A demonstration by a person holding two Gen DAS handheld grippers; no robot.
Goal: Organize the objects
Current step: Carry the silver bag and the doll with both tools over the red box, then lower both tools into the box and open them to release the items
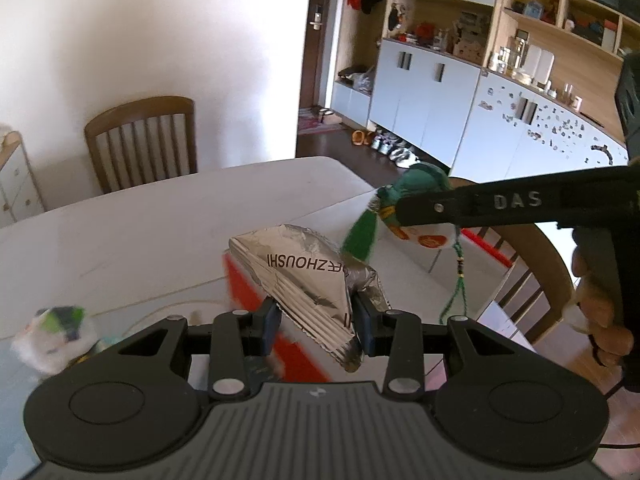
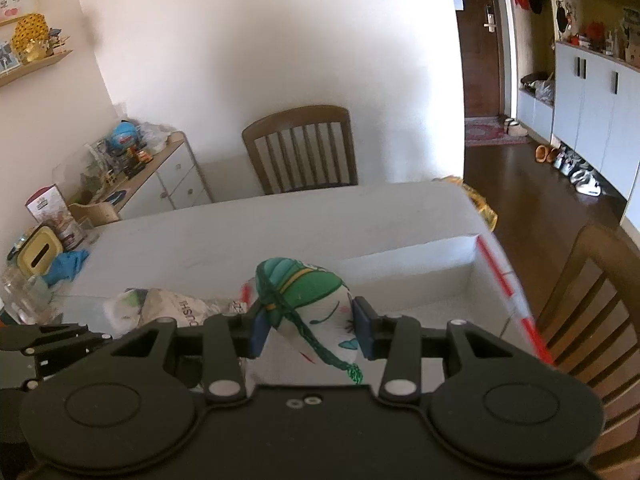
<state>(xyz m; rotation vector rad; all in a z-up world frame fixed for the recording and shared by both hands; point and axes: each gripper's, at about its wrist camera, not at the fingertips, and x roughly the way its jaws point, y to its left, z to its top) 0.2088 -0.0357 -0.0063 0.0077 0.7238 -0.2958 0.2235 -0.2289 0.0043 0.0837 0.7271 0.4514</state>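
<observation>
the left gripper (image 1: pixel 316 320) is clamped on a crinkled foil packet (image 1: pixel 304 276) at lower centre; it looks light, crushable and slick, best gripped across its folded end. the right gripper (image 2: pixel 312 326) squeezes a soft stuffed doll (image 2: pixel 312 304), mid-frame, above the white box (image 2: pixel 420 276).

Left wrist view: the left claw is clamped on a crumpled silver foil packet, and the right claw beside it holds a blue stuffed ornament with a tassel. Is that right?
Not quite. The stuffed ornament is green and white, not blue; the right wrist view shows it between the right claw pads, and the left wrist view shows its green tassel. The rest stands: the left claw is clamped on the crumpled silver foil packet.
</observation>
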